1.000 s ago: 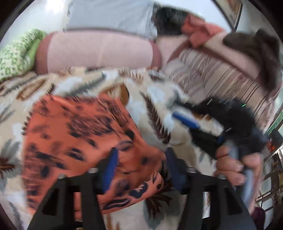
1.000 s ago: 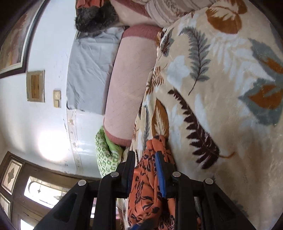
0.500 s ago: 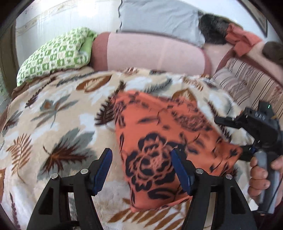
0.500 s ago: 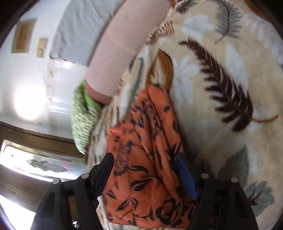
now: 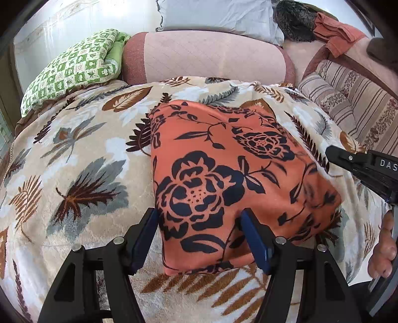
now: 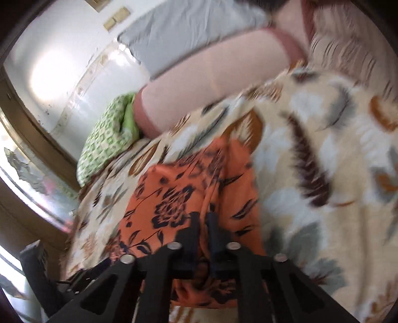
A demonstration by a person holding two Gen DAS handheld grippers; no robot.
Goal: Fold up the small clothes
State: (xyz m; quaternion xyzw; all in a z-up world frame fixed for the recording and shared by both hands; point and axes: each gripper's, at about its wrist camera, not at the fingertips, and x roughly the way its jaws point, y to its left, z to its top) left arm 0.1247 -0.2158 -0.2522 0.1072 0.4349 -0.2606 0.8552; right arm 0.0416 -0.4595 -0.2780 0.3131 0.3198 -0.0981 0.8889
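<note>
Garment: an orange cloth with a dark flower print (image 5: 231, 179) is lying folded flat on the leaf-patterned blanket (image 5: 82, 159), which is serving as the landmark here; the cloth is sitting near the blanket's middle, toward its right half in the left wrist view.

Left gripper: my left gripper (image 5: 201, 238) is hovering at the near edge of the cloth with its blue-padded fingers (image 5: 253, 238) spread wide. The near left corner of the cloth is lying between them, and neither pad is pinching it.

Right gripper: my right gripper (image 6: 202, 223) is sitting at the cloth's near right edge on the blanket. Its fingers are drawn narrow, almost together, and a raised ridge of orange fabric (image 6: 214, 188) is running into the slit between them. The view is motion-blurred, but I am reading this as gripping the fold.

Right hand: my fingers (image 5: 383, 248) are wrapping the right gripper's handle, past the blanket's right edge in the left wrist view.

Behind the blanket: a pink bolster (image 5: 206, 59) is lying along the blanket's far edge, with a grey pillow (image 5: 216, 15) behind it.

Left of the bolster: a green checked cushion (image 5: 72, 72) is resting at the blanket's far left corner.

Right of the blanket: a striped cushion (image 5: 353, 104) is lying beside the blanket's far right edge.
</note>
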